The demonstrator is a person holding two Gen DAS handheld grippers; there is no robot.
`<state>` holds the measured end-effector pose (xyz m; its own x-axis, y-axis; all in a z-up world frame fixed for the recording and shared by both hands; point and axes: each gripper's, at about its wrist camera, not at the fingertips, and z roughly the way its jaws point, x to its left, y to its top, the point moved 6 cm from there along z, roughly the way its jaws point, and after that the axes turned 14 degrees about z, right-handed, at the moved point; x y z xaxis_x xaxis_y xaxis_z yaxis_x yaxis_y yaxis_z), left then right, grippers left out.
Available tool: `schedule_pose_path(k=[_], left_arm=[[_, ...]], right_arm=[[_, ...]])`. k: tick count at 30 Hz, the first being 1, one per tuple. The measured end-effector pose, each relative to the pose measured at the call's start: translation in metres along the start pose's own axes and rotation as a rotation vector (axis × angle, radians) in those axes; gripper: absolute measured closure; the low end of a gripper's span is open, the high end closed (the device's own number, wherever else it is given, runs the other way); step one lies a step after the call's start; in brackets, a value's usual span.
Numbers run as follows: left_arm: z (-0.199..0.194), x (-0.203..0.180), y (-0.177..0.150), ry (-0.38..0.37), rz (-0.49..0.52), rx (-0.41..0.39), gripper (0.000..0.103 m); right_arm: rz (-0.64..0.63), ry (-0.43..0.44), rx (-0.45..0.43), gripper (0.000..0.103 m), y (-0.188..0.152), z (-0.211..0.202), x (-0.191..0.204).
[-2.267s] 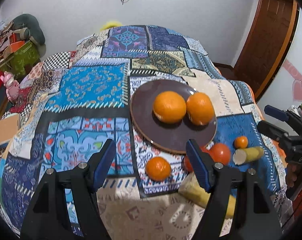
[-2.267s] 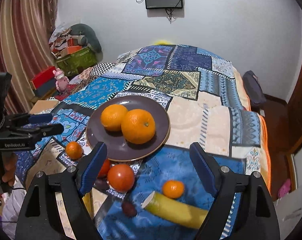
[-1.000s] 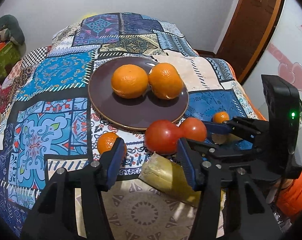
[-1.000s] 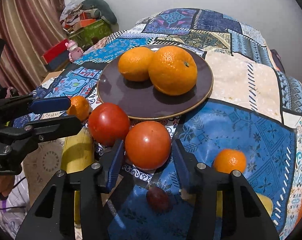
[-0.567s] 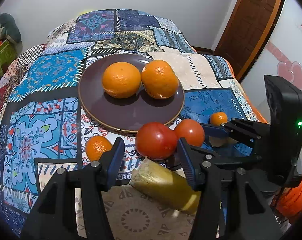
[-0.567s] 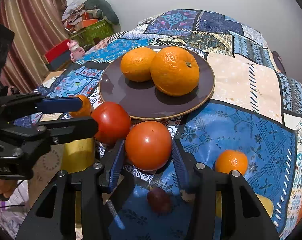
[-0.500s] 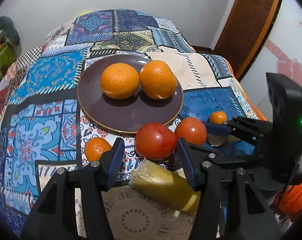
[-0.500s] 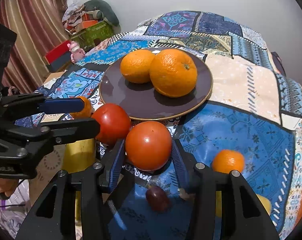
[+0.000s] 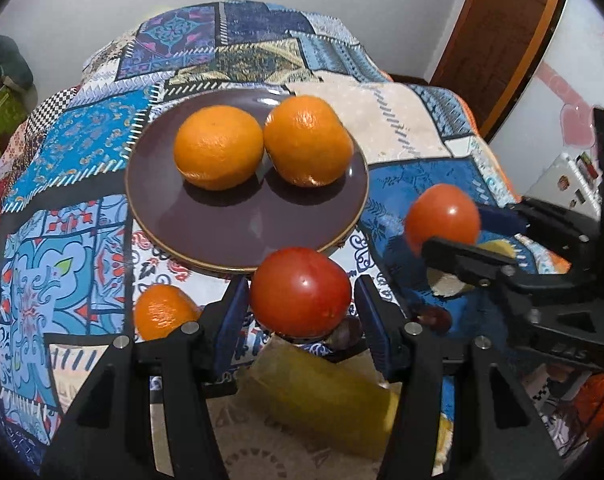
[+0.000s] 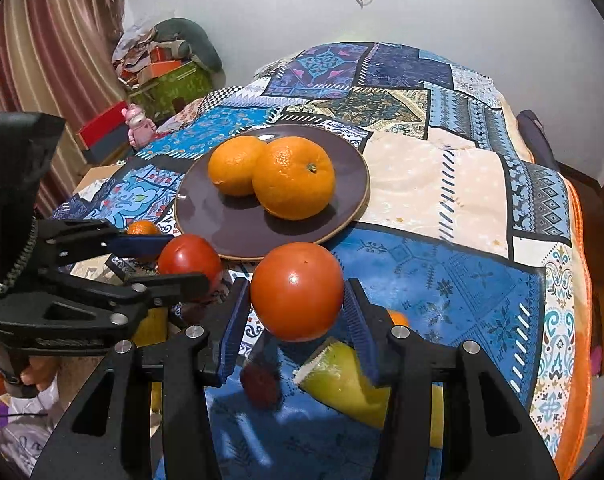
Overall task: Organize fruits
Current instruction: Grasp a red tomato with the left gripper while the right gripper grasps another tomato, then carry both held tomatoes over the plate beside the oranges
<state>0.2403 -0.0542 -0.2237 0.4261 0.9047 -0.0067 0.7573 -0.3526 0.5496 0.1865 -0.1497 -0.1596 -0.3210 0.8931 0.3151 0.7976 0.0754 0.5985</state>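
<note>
You are carrying a tomato in each gripper just short of the brown plate (image 9: pixel 154 184), and the round, slick skins are the risk: squeeze too little and one rolls out onto the quilt (image 10: pixel 442 184), or bump the two oranges (image 9: pixel 218 146) crowding the plate's far half. Your left gripper (image 9: pixel 300 318) is pinching the left tomato (image 9: pixel 300 292) with jaws partly closed on its sides; your right gripper (image 10: pixel 296 320) is clamping the right tomato (image 10: pixel 297 291) likewise (both appear lifted clear of the bed).

Right gripper (image 10: pixel 296 322) — clamps tomato (image 10: pixel 297 291)
</note>
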Motion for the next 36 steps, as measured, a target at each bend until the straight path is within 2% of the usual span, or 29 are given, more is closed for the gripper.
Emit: schedule_pose_path(k=[6, 19, 24, 36], left_arm=[[0.016, -0.003, -0.002, 0.001, 0.006, 0.041, 0.048], [-0.008, -0.011, 0.003, 0.032, 0.068, -0.040, 0.050], [-0.028, 0.007, 0.008, 0.038, 0.019, -0.082, 0.050], [-0.048, 0.065, 0.012, 0.090, -0.083, -0.105, 0.050]], right_arm=[[0.010, 0.007, -0.001, 0.059, 0.001, 0.000, -0.003], [0.012, 0.010, 0.006, 0.059, 0.001, 0.005, -0.001], [0.001, 0.013, 0.007, 0.059, 0.004, 0.008, 0.005], [-0.034, 0.052, 0.021, 0.059, 0.017, 0.029, 0.035]])
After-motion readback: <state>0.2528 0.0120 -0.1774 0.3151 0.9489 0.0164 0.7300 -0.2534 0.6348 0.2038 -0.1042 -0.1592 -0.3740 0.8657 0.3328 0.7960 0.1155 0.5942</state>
